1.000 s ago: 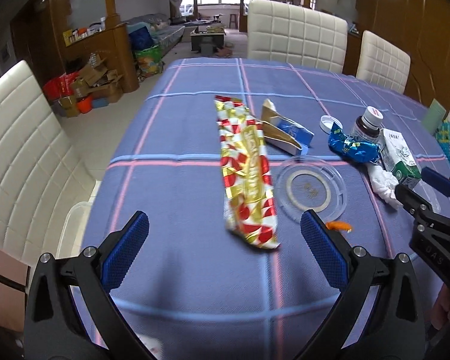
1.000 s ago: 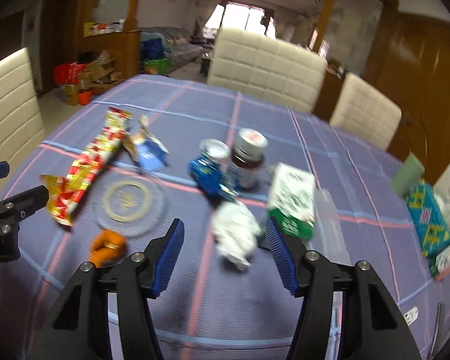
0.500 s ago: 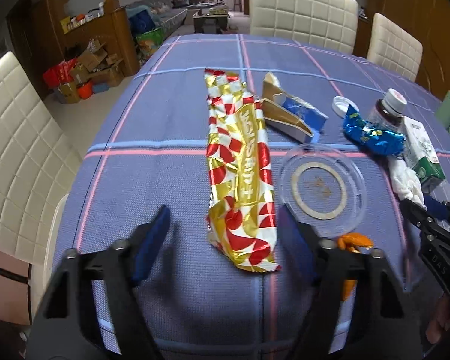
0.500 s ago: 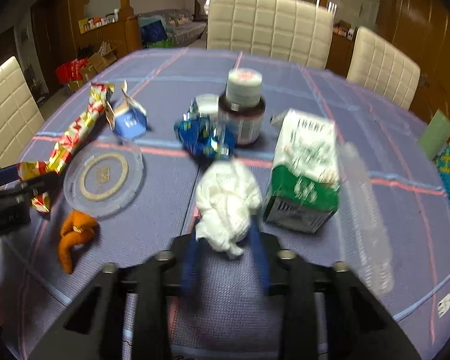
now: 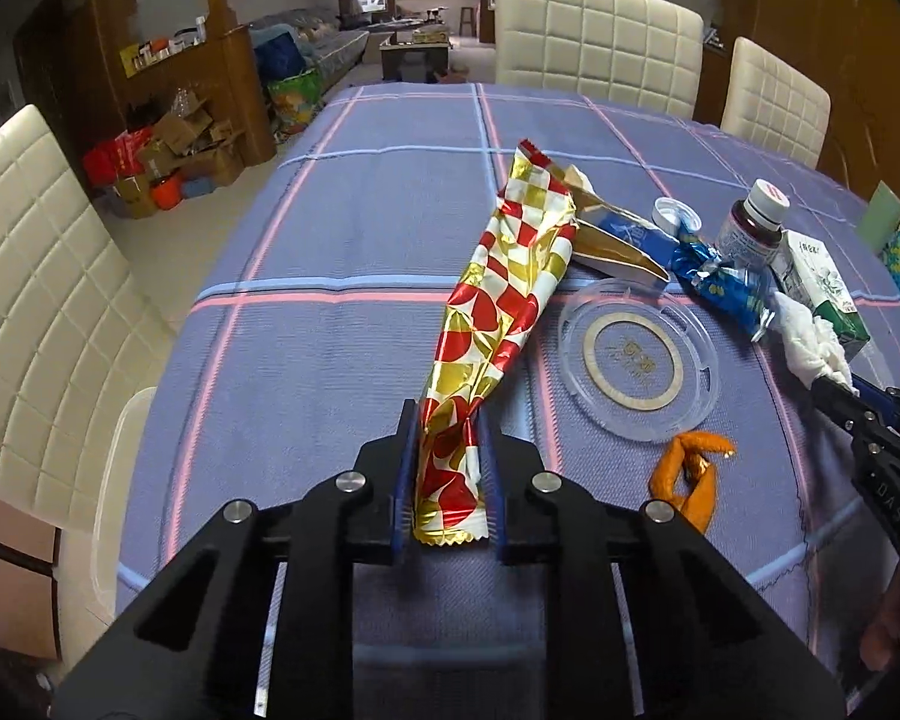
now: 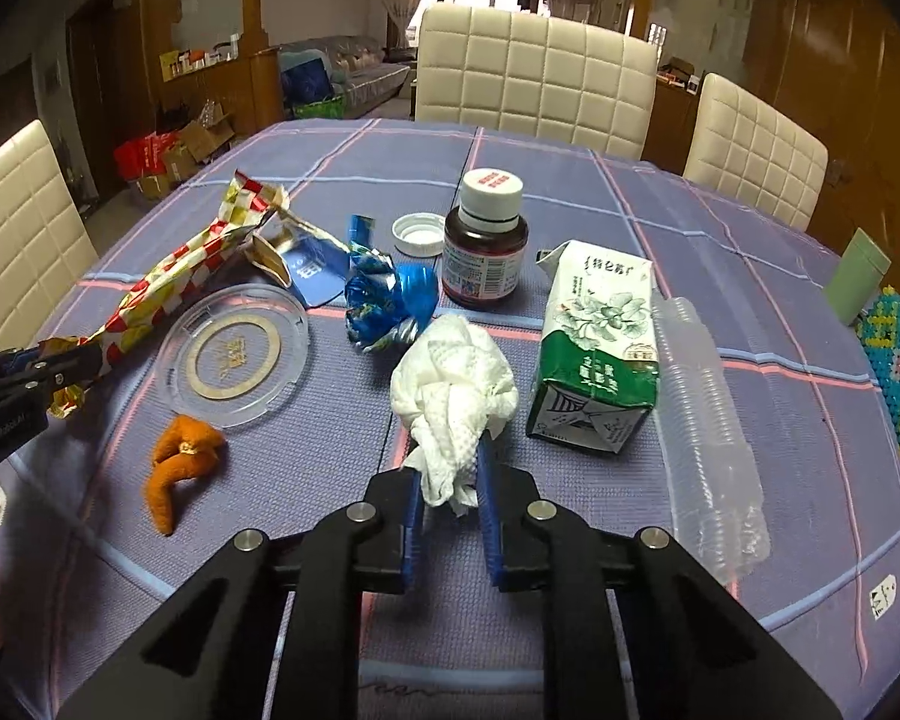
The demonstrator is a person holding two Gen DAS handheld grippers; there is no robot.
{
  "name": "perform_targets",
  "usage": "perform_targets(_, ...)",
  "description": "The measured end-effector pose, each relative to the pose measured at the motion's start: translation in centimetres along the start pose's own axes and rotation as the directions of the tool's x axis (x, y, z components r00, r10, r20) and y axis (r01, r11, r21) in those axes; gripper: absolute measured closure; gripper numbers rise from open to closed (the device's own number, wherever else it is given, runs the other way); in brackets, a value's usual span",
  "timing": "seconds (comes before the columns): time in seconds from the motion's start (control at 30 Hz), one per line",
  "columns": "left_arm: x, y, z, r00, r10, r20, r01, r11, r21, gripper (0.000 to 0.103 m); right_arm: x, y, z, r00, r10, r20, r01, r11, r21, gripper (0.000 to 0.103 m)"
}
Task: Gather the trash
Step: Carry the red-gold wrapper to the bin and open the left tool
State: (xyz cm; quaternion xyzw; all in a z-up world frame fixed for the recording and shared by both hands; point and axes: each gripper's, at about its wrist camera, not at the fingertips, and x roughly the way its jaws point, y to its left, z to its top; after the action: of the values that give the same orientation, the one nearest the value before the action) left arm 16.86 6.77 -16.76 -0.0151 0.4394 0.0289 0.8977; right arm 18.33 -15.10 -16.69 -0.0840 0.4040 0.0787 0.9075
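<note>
The left gripper (image 5: pixel 447 483) is closing on the near end of the wrapper (image 5: pixel 498 324), pads touching the foil; its long axis runs from lower centre toward the upper right of the frame. The right gripper (image 6: pixel 447 501), pointing steeply down, pinches the tissue (image 6: pixel 453 387) at frame centre on the table (image 6: pixel 720 240).

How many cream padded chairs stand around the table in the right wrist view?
3: one chair at the table's far end, one at the far right corner, one along the left side. Others may be hidden.
</note>
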Motion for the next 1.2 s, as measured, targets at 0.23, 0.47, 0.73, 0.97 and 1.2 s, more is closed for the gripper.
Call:
perform_targets(0.23,-2.3,1.6,-0.5,0.999,-0.002,0.046,0.003,1.0,-0.024,0.084,-2.0,0.0,-0.1,0.999,-0.003,0.033,0.003,1.0,0.008,0.088)
perform_targets(0.47,-4.7,2.7,-1.3,0.996,-0.004,0.089,0.006,0.999,-0.031,0.084,-3.7,2.8,0.2,0.998,0.021,0.061,-0.017,0.998,-0.06,0.088)
perform_targets(0.73,-6.3,6.2,-2.7,0.994,0.03,0.106,-0.022,0.997,-0.078,0.084,-3.9,7.5,1.0,0.995,0.085,0.061,-0.076,0.987,-0.14,0.088)
perform_targets(0.97,-7.7,10.1,-3.9,0.988,0.095,0.125,-0.08,0.989,-0.125,0.084,-3.6,13.0,1.9,0.984,0.17,0.051,-0.156,0.964,-0.214,0.088)
perform_targets(1.2,-8.3,13.8,-5.3,0.98,0.159,0.116,-0.137,0.974,-0.182,0.084,-3.3,18.8,2.7,0.969,0.245,0.043,-0.221,0.927,-0.303,0.088)
